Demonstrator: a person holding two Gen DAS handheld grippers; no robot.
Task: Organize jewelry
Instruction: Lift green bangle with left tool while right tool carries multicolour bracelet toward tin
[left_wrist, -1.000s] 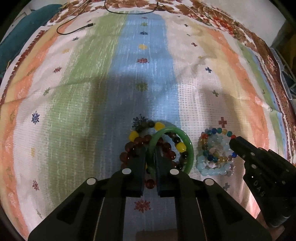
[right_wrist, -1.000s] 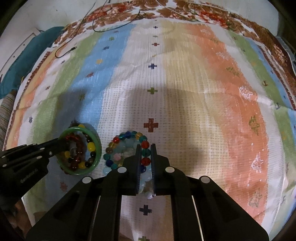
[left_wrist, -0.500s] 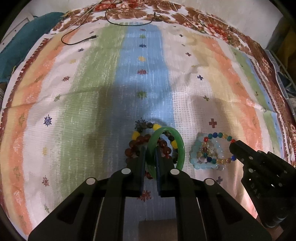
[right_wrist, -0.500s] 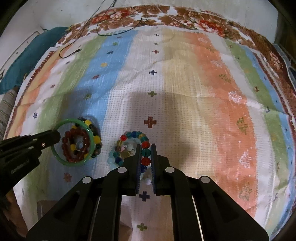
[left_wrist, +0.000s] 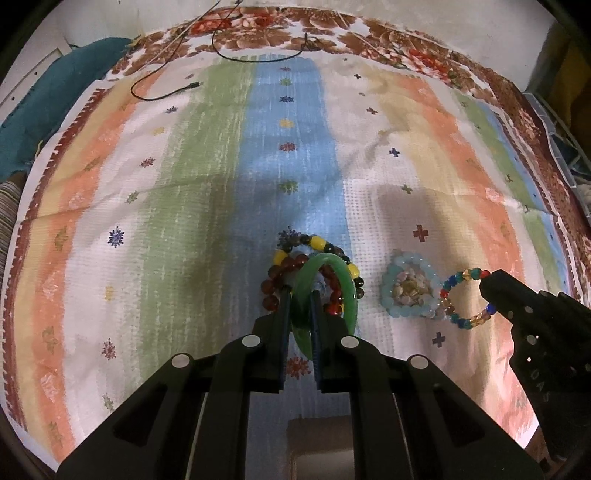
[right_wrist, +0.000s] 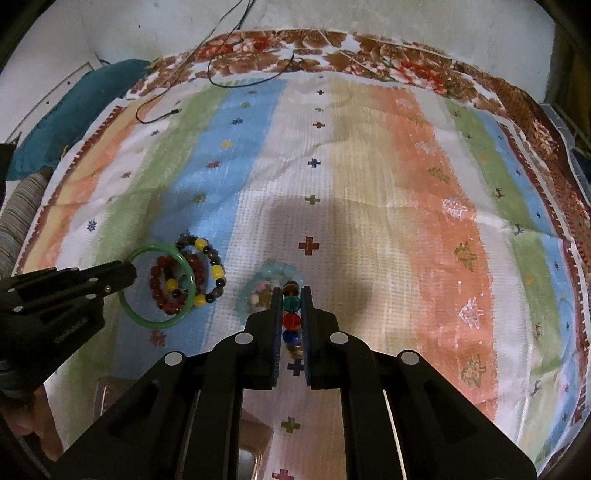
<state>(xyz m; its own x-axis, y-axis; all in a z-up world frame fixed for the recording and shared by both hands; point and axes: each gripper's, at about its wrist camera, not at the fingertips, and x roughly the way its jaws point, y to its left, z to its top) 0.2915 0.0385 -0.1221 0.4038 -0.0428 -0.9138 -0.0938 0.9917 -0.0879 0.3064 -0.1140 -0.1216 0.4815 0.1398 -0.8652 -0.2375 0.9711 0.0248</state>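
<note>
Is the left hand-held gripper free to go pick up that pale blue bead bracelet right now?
Probably not: the left hand-held gripper is shut on the green bangle, so it is occupied, though the pale blue bead bracelet lies uncovered nearby.

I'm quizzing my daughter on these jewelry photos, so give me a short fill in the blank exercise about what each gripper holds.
1. The left gripper is shut on the ____ bangle.
2. The right gripper is shut on a bracelet of ____ beads.
3. The pale blue bracelet lies on the ____ cloth.

Missing words: green; multicolored; striped
</note>
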